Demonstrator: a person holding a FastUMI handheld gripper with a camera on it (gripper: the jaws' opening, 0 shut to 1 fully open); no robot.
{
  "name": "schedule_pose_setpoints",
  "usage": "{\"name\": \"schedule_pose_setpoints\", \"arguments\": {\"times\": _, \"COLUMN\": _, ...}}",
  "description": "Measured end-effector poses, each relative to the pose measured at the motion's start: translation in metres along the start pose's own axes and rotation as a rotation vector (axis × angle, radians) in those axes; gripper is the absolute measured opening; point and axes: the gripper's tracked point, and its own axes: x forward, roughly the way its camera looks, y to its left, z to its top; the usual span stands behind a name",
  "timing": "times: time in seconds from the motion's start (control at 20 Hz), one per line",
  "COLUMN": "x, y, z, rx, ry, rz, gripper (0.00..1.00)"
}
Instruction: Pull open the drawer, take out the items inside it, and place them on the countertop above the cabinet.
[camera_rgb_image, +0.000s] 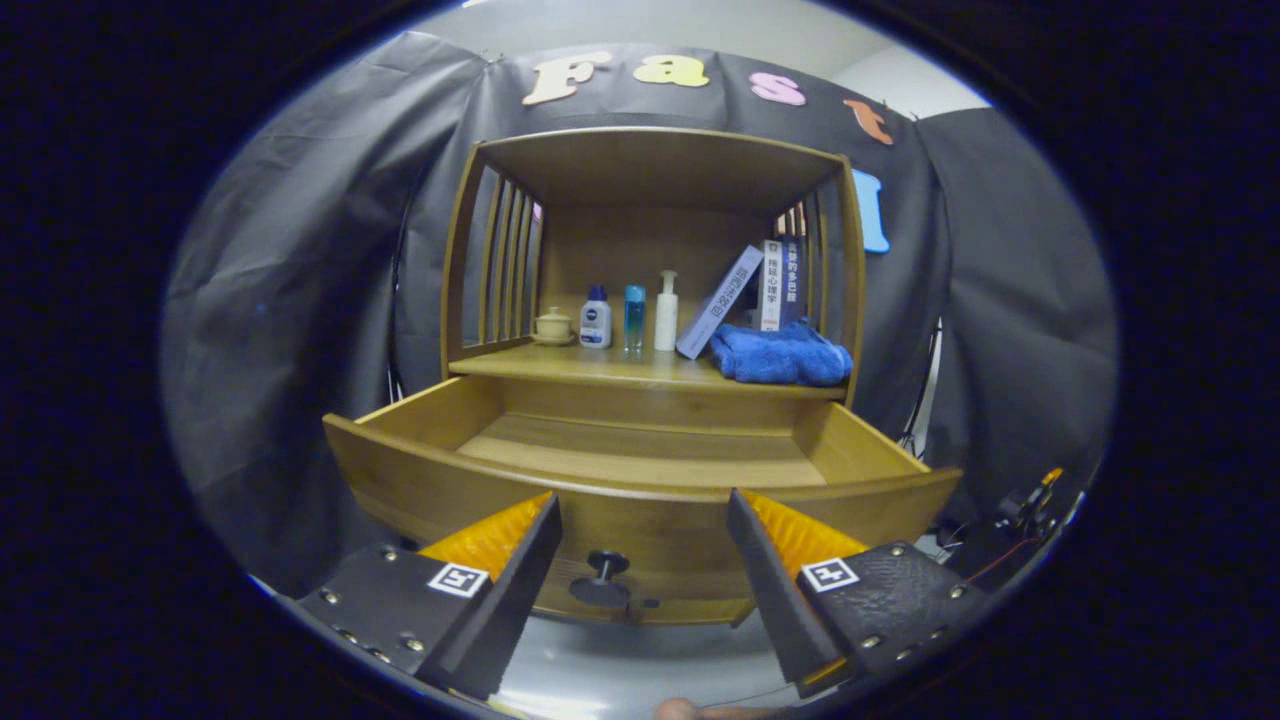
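The wooden drawer (640, 470) stands pulled out toward me, and the part of its floor that I see is bare wood. Its dark round knob (603, 575) sits on the front panel between my fingers. My gripper (642, 510) is open, with both fingers spread wide in front of the drawer front and nothing held. Above the drawer, the countertop (600, 368) carries a folded blue towel (782, 353) at its right end, just beyond the right finger.
On the countertop also stand a small lidded cup (552, 325), a white-and-blue bottle (596, 318), a blue bottle (634, 316), a white pump bottle (666, 312) and leaning books (755, 290). Slatted side walls and a top board enclose the shelf.
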Motion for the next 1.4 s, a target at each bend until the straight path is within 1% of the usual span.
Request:
{"name": "schedule_pose_setpoints", "arguments": {"times": 0.15, "x": 0.007, "y": 0.01, "z": 0.033, "rx": 0.009, "ry": 0.005, "rz": 0.024, "gripper": 0.98}}
{"name": "schedule_pose_setpoints", "arguments": {"times": 0.3, "x": 0.026, "y": 0.016, "z": 0.061, "rx": 0.007, "ry": 0.023, "rz": 0.034, "gripper": 0.98}}
{"name": "schedule_pose_setpoints", "arguments": {"times": 0.45, "x": 0.056, "y": 0.029, "z": 0.06, "rx": 0.032, "ry": 0.154, "rz": 0.093, "gripper": 0.98}}
{"name": "schedule_pose_setpoints", "arguments": {"times": 0.55, "x": 0.075, "y": 0.034, "z": 0.05, "rx": 0.061, "ry": 0.269, "rz": 0.124, "gripper": 0.98}}
{"name": "schedule_pose_setpoints", "arguments": {"times": 0.65, "x": 0.094, "y": 0.037, "z": 0.039, "rx": 0.099, "ry": 0.359, "rz": 0.138, "gripper": 0.98}}
{"name": "schedule_pose_setpoints", "arguments": {"times": 0.8, "x": 0.117, "y": 0.033, "z": 0.006, "rx": 0.054, "ry": 0.519, "rz": 0.12, "gripper": 0.99}}
{"name": "schedule_pose_setpoints", "arguments": {"times": 0.9, "x": 0.135, "y": 0.027, "z": -0.022, "rx": 0.03, "ry": 0.624, "rz": 0.092, "gripper": 0.99}}
{"name": "schedule_pose_setpoints", "arguments": {"times": 1.05, "x": 0.148, "y": 0.028, "z": -0.047, "rx": 0.004, "ry": 0.717, "rz": 0.096, "gripper": 0.99}}
{"name": "schedule_pose_setpoints", "arguments": {"times": 1.15, "x": 0.156, "y": 0.019, "z": -0.058, "rx": -0.004, "ry": 0.759, "rz": 0.066, "gripper": 0.99}}
{"name": "schedule_pose_setpoints", "arguments": {"times": 1.2, "x": 0.161, "y": 0.013, "z": -0.061, "rx": 0.003, "ry": 0.766, "rz": 0.035, "gripper": 0.99}}
{"name": "schedule_pose_setpoints", "arguments": {"times": 1.25, "x": 0.166, "y": 0.004, "z": -0.064, "rx": 0.006, "ry": 0.782, "rz": -0.022, "gripper": 0.99}}
{"name": "schedule_pose_setpoints", "arguments": {"times": 1.3, "x": 0.165, "y": -0.001, "z": -0.072, "rx": 0.015, "ry": 0.831, "rz": -0.058, "gripper": 0.98}}
{"name": "schedule_pose_setpoints", "arguments": {"times": 1.35, "x": 0.164, "y": 0.003, "z": -0.083, "rx": 0.041, "ry": 0.891, "rz": -0.057, "gripper": 0.97}}
{"name": "schedule_pose_setpoints", "arguments": {"times": 1.4, "x": 0.16, "y": 0.01, "z": -0.094, "rx": 0.058, "ry": 0.938, "rz": -0.035, "gripper": 0.87}}
